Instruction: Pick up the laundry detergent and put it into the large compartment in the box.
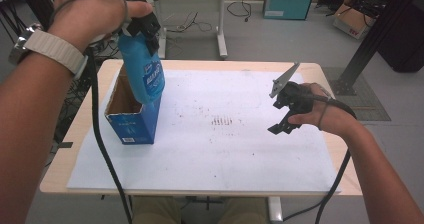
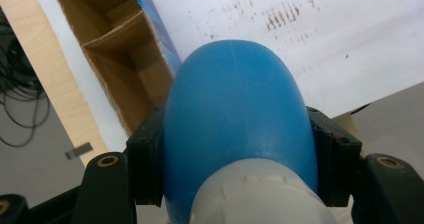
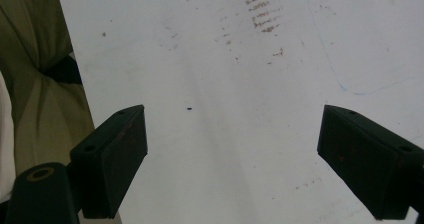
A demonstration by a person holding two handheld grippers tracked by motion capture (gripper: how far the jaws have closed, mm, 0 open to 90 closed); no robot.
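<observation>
The blue bottle (image 1: pixel 144 74) hangs upright in the air, its bottom still dipped into the open top of the blue cardboard box (image 1: pixel 132 116), which stands near the left edge of the table (image 1: pixel 200 64). The left gripper (image 1: pixel 147 31) has it by the neck, the two black jaws clamped on either side just below the white cap (image 2: pixel 257 199); in the left gripper view the bottle's shoulder bulges between them, with the brown inside of the box and its cardboard divider (image 2: pixel 117 31) beneath. To my eye the bottle is partway between box and open air, either going in or coming out, and I cannot tell which. Either way the move is unfinished: the bottle is neither seated in a compartment nor clear of the rim. Off to the right, well apart, the right gripper (image 1: pixel 282 124) hovers above the stained white sheet (image 1: pixel 225 154) with its jaws spread wide and nothing between them
</observation>
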